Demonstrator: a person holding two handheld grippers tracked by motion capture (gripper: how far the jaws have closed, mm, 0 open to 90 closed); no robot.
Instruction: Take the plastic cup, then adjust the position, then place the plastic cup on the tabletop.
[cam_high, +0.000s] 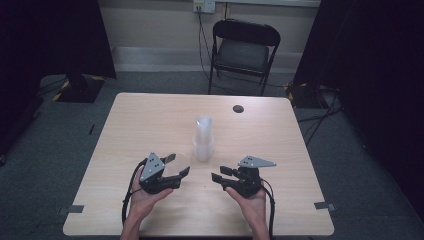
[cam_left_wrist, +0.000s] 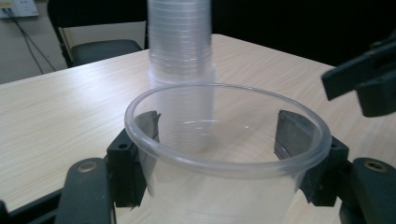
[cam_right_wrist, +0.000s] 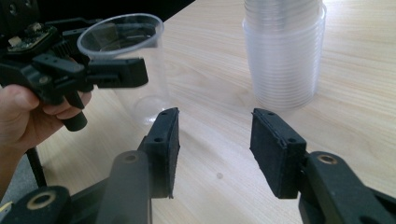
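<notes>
Table (cam_high: 150, 125): pale wood top, largest thing before us, grey floor around it. Beyond its far edge we note a black folding chair (cam_high: 243, 50) and a wall socket (cam_high: 204, 5) with a cable hanging down; any marking on the socket is too small to read. A small dark round spot (cam_high: 238, 108) sits on the far right part of the top.

Stack of clear plastic cups (cam_high: 203, 139): upright near the table's middle, many nested one in another, nothing in the top cup that we can see. No print or label on them.

Single clear cup (cam_left_wrist: 224, 154): empty, upright, clamped at its wall between the pads of the left gripper (cam_high: 176, 166), near and left of the stack and well apart from it. In the right gripper view we see it (cam_right_wrist: 126, 65) held just above the table.

Right gripper (cam_high: 223, 174): near and right of the stack, jaws apart, nothing between them, bare tabletop below.
</notes>
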